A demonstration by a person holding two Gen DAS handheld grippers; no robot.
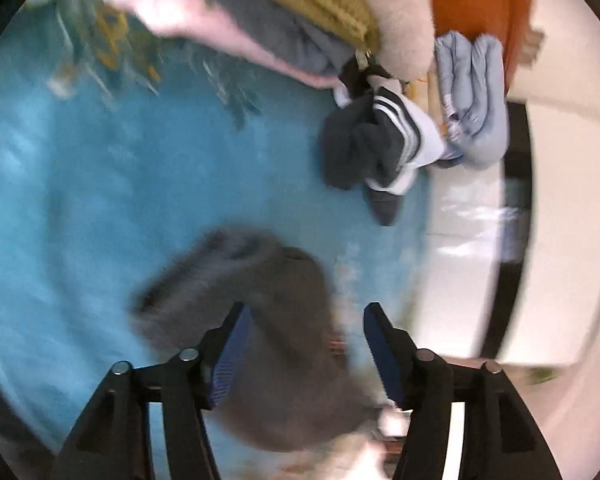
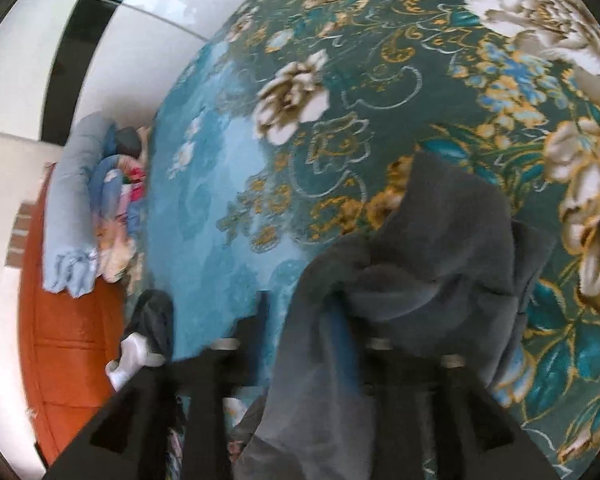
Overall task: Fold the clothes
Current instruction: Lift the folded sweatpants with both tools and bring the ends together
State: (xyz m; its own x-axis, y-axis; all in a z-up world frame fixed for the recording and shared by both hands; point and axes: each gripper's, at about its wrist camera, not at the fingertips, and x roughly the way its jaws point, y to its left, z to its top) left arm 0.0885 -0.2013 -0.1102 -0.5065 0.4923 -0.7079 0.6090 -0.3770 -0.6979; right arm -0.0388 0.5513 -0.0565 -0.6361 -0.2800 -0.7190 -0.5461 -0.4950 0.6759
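Observation:
A dark grey garment [image 2: 440,264] lies crumpled on the teal floral carpet [image 2: 340,100]. One edge is lifted and drapes over my right gripper [image 2: 304,312], which looks shut on that fold. The cloth hides its right finger. In the blurred left wrist view the same grey garment [image 1: 284,300] lies under my left gripper [image 1: 306,320]. That gripper is open, its blue-padded fingers [image 1: 236,328] spread above the cloth with nothing gripped.
A dark garment with white stripes [image 1: 380,140] lies at the carpet's edge beside a folded light blue cloth [image 1: 472,100]. Pink, grey and mustard clothes [image 1: 260,20] are piled at the top. An orange surface [image 2: 68,340] and white floor tiles [image 1: 560,200] border the carpet.

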